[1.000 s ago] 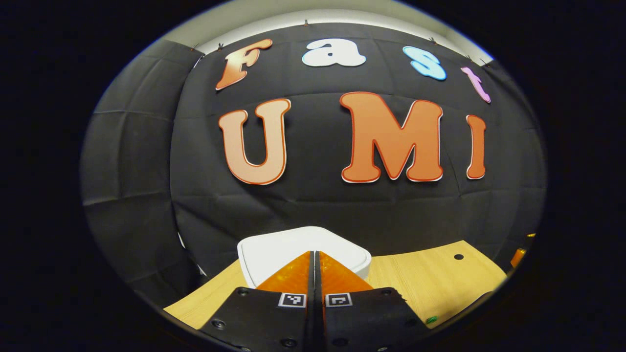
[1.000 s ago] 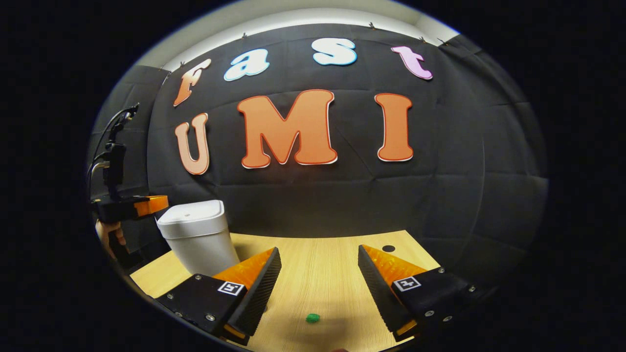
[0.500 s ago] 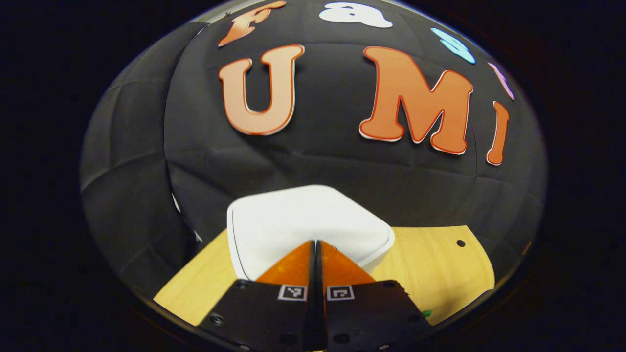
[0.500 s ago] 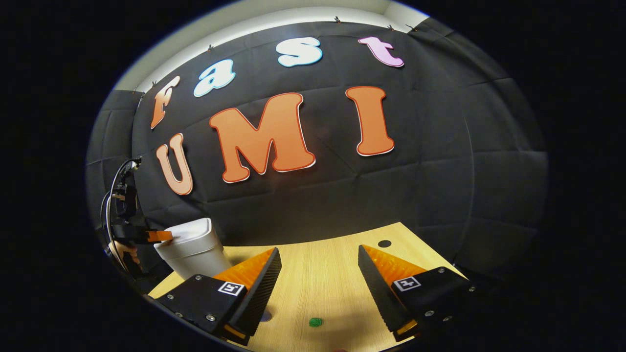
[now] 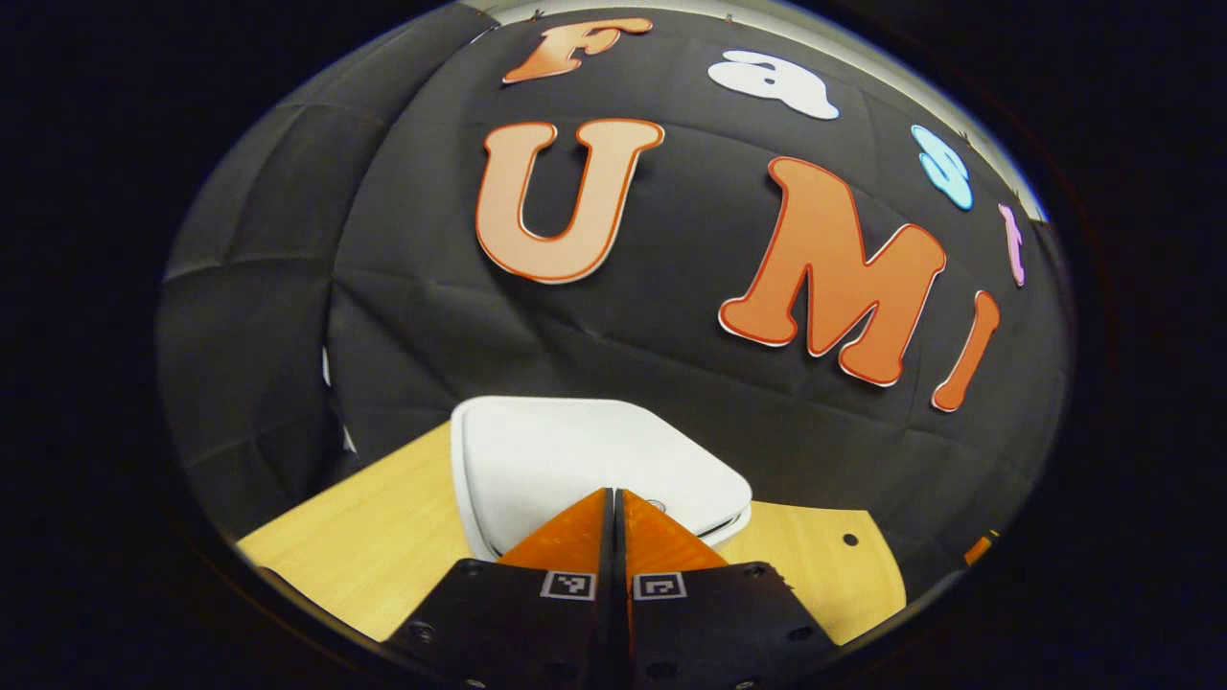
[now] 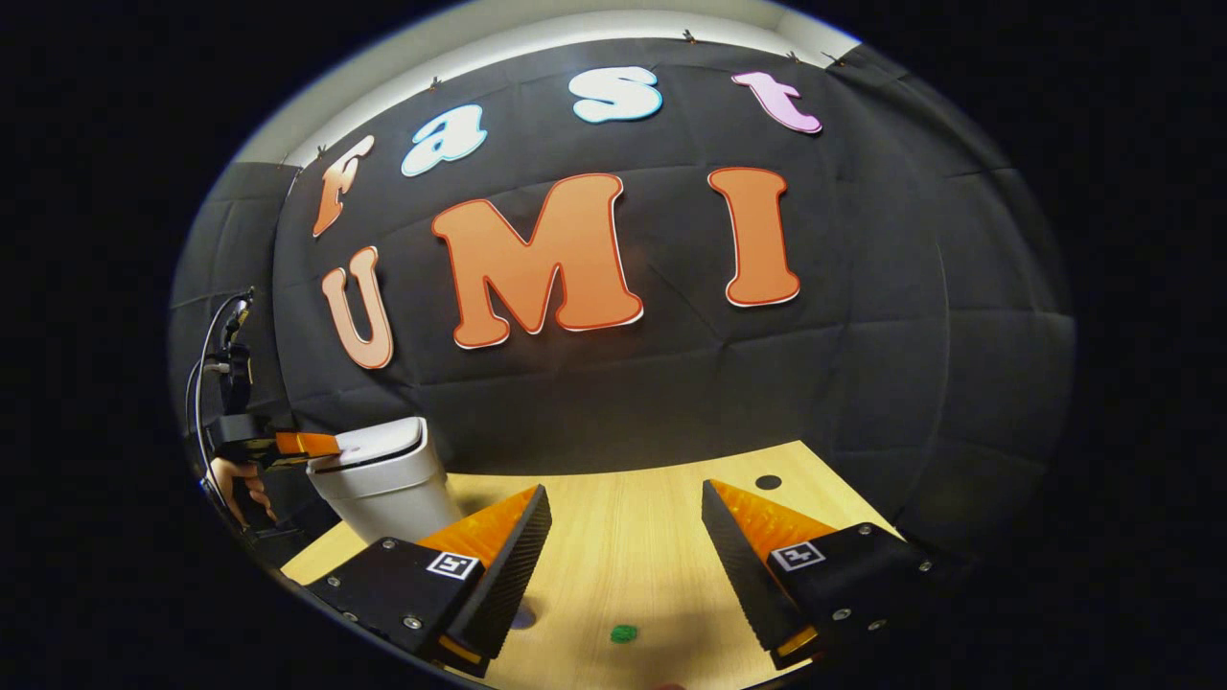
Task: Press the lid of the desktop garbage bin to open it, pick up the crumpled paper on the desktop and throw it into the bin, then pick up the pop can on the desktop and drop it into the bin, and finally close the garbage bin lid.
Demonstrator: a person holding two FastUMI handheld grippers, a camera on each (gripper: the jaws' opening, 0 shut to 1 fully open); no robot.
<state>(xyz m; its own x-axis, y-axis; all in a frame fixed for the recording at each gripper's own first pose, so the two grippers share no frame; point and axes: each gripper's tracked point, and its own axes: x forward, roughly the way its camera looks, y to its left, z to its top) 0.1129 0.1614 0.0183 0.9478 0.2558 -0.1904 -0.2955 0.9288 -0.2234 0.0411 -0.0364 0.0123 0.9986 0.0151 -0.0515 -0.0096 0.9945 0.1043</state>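
The white desktop bin [image 6: 383, 489] stands at the table's left end against the booth wall. Its lid [image 5: 575, 455] lies just under my left gripper [image 5: 613, 491], which is shut with nothing between its fingers. In the right gripper view the left gripper [image 6: 321, 444] reaches in from the left, held by a hand [image 6: 240, 479], and its tip rests on the lid's left edge. A dark gap runs along the lid's [image 6: 383, 448] front and right rim. My right gripper [image 6: 623, 489] hovers open over the wooden table, holding nothing.
The wooden table [image 6: 623, 546] has a round hole [image 6: 768, 482] near its far right edge. A small green bit [image 6: 624, 632] lies on the table between my right gripper's fingers, near the front. The black cloth wall stands close behind the bin.
My left gripper came down onto the lid's edge from above the bin. A dark gap has opened under the lid's rim. The right gripper has stayed open and only turned slightly.
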